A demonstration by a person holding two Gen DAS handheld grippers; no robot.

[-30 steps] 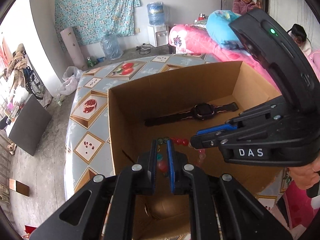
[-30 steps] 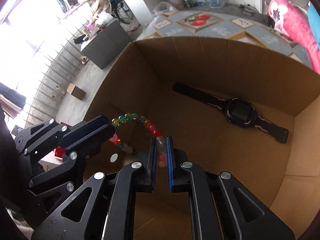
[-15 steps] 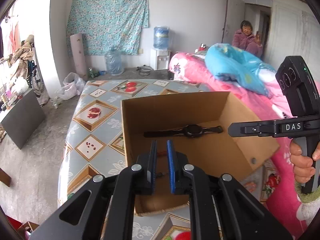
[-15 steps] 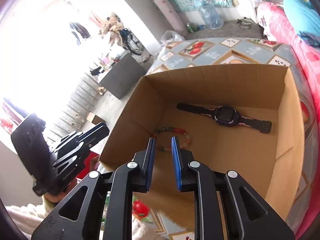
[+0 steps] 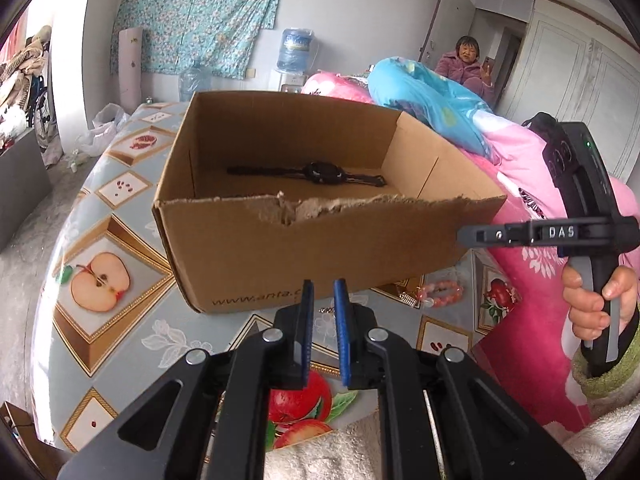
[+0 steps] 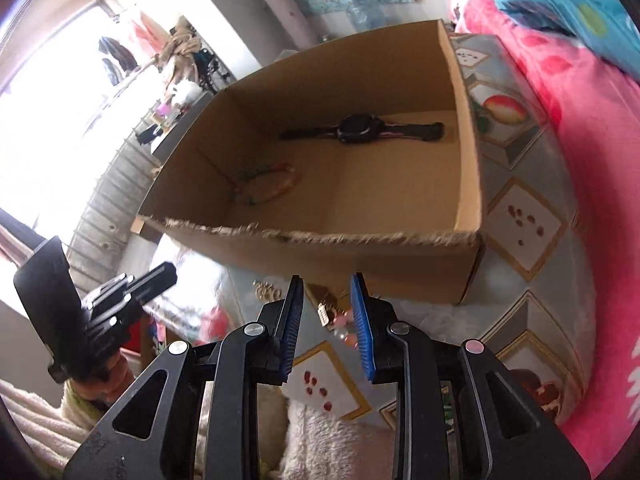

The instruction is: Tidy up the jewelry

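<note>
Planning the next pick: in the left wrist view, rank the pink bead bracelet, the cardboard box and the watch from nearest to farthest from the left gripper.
1. Pink bead bracelet: on the table, just ahead and right of the left gripper.
2. Cardboard box: straight ahead; its front wall may be about as near.
3. Watch: inside, toward the back wall.
</note>
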